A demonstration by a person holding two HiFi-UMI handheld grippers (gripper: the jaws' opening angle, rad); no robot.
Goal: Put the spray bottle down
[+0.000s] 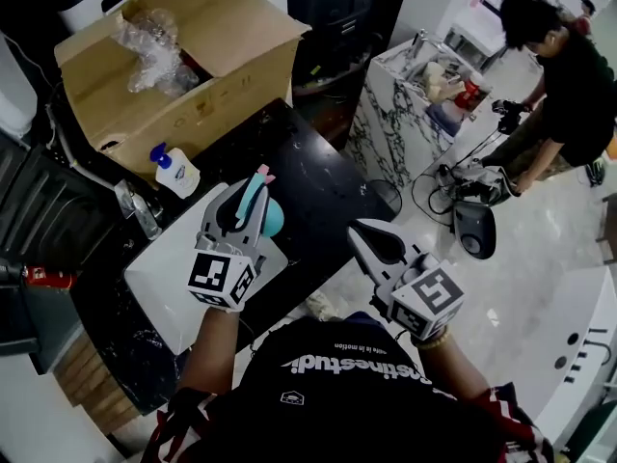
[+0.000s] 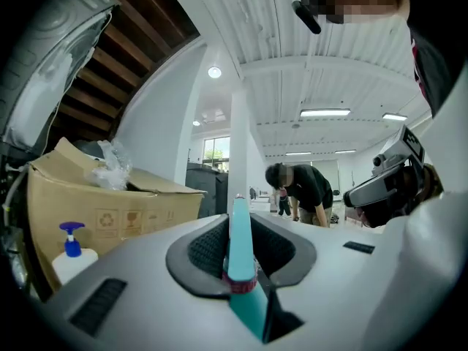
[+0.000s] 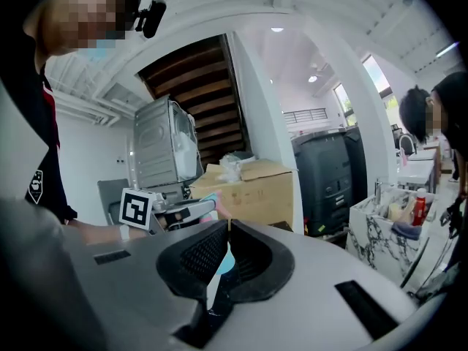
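Pinching a slim, smooth teal spray bottle point(image 2: 240, 243) — left tongs point(image 1: 244, 196).

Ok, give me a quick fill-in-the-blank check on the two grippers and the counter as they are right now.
1. The left gripper is clamped on a teal ____.
2. The right gripper is shut and holds ____.
3. The soap dispenser beside the cardboard box has a ____ pump head.
Missing words: spray bottle; nothing; blue.
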